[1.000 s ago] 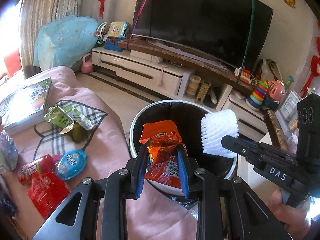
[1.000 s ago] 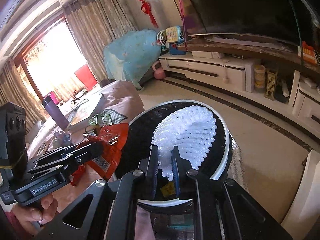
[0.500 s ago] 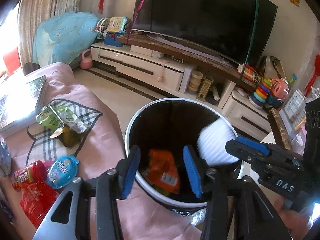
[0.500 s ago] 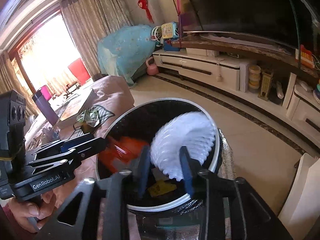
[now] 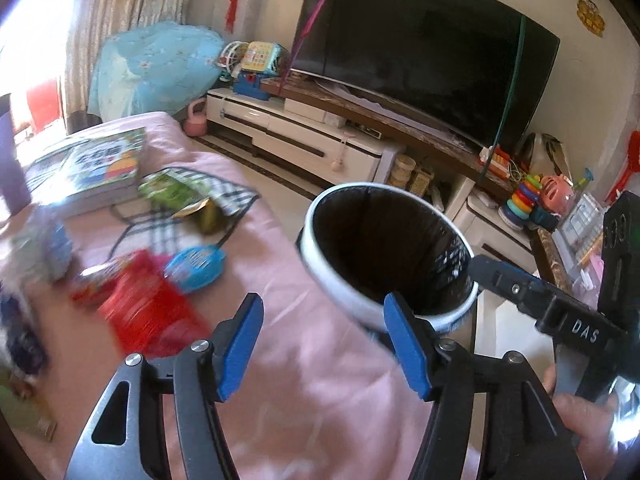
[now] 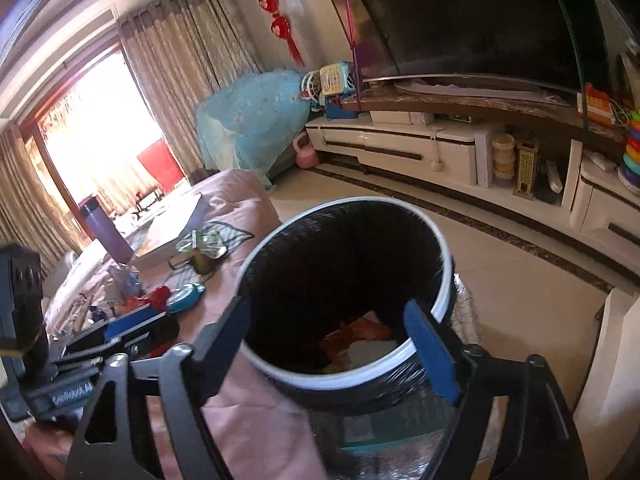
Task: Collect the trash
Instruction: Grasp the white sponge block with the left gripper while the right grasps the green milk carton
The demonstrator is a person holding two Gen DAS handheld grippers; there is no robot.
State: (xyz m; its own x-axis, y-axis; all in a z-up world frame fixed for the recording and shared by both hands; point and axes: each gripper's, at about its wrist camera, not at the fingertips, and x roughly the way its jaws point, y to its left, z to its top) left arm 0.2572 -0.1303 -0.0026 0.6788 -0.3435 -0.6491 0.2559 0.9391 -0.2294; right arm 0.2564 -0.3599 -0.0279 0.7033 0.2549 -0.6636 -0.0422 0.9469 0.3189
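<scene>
A round bin (image 5: 316, 236) with a white rim and black liner stands beside the pink-covered table; it also shows in the right wrist view (image 6: 444, 268). An orange snack wrapper (image 6: 356, 334) and white foam lie at its bottom. My left gripper (image 5: 326, 346) is open and empty, just short of the bin's near rim. My right gripper (image 6: 340, 344) is open and empty over the bin's mouth, and appears at the right of the left wrist view (image 5: 484, 268). On the table lie a red wrapper (image 5: 140, 308), a blue packet (image 5: 196, 268) and a green wrapper (image 5: 176, 196).
A stack of books (image 5: 88, 172) lies at the table's far end, beside a purple bottle (image 6: 104, 228). A TV (image 5: 420, 48) on a white cabinet (image 5: 288, 136) stands across the tiled floor. Toys (image 5: 532, 196) crowd the cabinet's right end.
Both grippers opened and let go: the orange wrapper and the white foam net dropped into the bin. My left gripper then swung left, back over the table.
</scene>
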